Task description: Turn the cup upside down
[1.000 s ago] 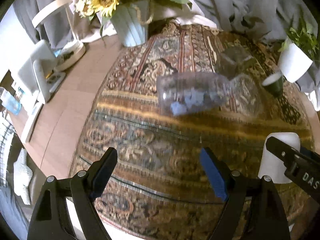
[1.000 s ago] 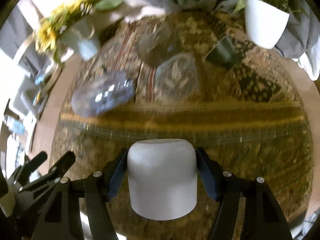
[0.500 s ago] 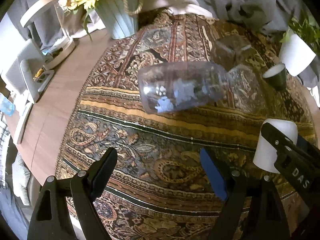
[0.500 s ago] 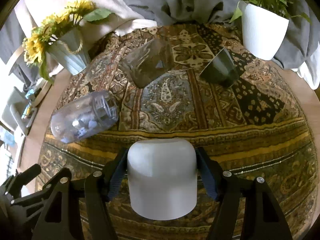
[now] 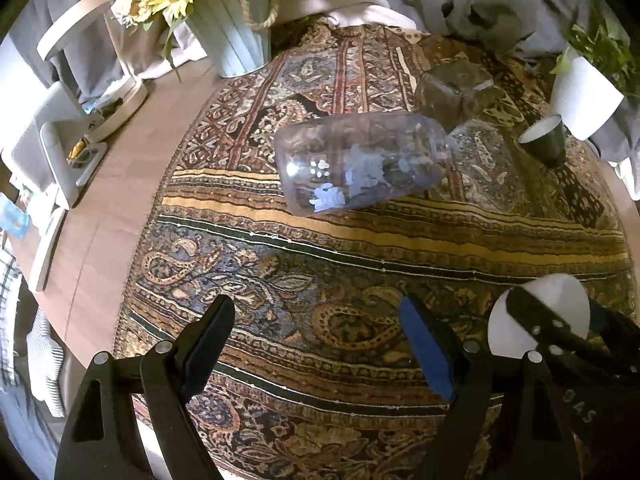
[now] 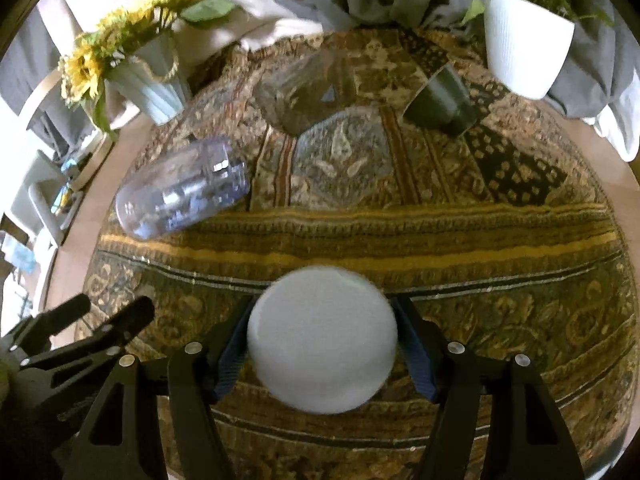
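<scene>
Right wrist, gripper (image 6: 322,344) clamping white cup (image 6: 322,340), unlabelled

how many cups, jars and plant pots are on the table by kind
cups: 2, the white cup in the right hand-held gripper and the dark green cup
clear jars lying on the cloth: 3
plant pots: 2, sunflower vase and white pot
total: 7

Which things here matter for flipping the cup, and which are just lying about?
In the job: white cup, right gripper clamped on it.
Lying about: left gripper, plastic jar on its side, dark cup, sunflower vase, white planter, patterned cloth.
</scene>
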Tool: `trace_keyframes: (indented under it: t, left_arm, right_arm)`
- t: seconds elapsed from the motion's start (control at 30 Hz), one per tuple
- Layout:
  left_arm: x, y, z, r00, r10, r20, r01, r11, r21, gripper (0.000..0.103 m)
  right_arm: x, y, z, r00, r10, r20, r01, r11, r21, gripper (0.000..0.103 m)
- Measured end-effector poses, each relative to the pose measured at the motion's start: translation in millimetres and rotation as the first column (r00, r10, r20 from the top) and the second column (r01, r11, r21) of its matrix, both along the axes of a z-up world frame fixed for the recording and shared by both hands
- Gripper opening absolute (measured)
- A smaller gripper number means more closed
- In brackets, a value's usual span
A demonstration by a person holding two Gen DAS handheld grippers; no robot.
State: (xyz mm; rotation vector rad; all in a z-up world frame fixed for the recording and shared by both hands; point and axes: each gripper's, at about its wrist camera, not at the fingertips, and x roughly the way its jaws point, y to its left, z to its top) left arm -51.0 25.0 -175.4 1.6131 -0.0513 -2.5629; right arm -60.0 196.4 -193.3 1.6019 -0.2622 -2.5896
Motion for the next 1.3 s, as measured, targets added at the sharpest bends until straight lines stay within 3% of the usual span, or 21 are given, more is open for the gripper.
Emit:
trace_keyframes:
  t: [0.1, 0.23, 0.53, 0.87, 1.3]
  left_arm:
    - [1.4, -2.0, 4.7, 1.000, 0.001, -0.011, -0.001, 1.000, -0.007, 0.085]
    - [3.8, -5.5, 14.1, 0.999, 0.001, -0.032, -0.001, 1.000, 0.007, 0.088]
    - [21.6, -7.2, 59.5, 0.988, -0.016, -0.154, 0.019, 1.000, 0.021, 0.101]
    - [50.0, -1.9, 109.4, 0.949, -0.065, -0.307, 0.065, 0.998, -0.013, 0.103]
    - [75.3, 5.1, 130.5, 0.912, -0.128, -0.390, 0.120, 0.992, -0.046, 0.103]
  right_arm:
    - [0.8, 0.8, -2.3, 1.000, -0.012, 0.018, 0.012, 1.000, -0.003, 0.078]
    - [5.4, 3.7, 4.5, 0.999, -0.036, 0.016, 0.037, 0.999, -0.018, 0.082]
    - [45.4, 11.2, 64.3, 0.992, -0.091, -0.088, 0.090, 0.996, -0.016, 0.083]
    - [87.1, 8.7, 124.4, 0.961, -0.110, -0.252, 0.121, 0.992, 0.029, 0.086]
    - [120.5, 8.5, 142.9, 0.938, -0.149, -0.314, 0.177, 0.982, 0.062, 0.087]
